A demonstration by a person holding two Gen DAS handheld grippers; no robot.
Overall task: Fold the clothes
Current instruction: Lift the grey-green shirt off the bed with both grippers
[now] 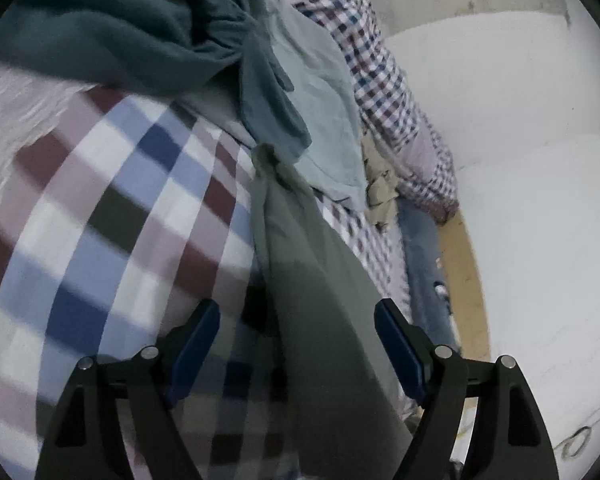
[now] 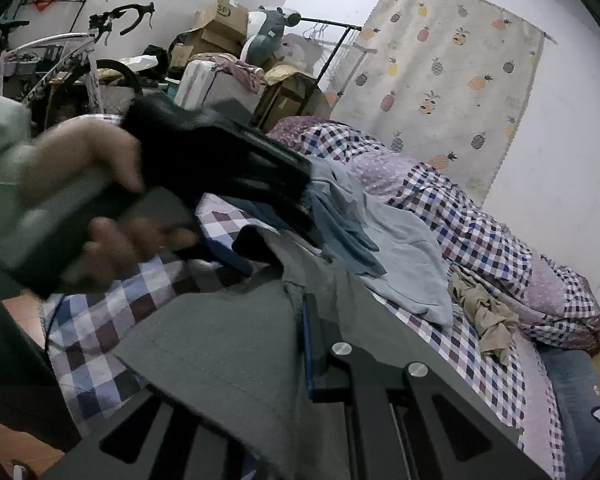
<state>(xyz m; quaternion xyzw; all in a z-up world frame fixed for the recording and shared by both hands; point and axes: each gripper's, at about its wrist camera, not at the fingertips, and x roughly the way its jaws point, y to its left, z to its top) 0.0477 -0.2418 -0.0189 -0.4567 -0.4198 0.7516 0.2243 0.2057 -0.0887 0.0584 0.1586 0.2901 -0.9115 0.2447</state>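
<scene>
Both views dim, flat indoor light, cool cast. No hard shadows; soft shade under the grey-green garment [image 1: 320, 320] near the bed's near edge. White wall [image 2: 560, 160] is the brightest area, mildly washed out. Left wrist view: checked bedsheet [image 1: 100, 220] heavily motion-blurred, its squares smeared. Right wrist view: hand [image 2: 88, 200] and left tool [image 2: 252, 236] blurred; background clutter sharper. Strong fisheye bending, black vignette in all corners.
</scene>
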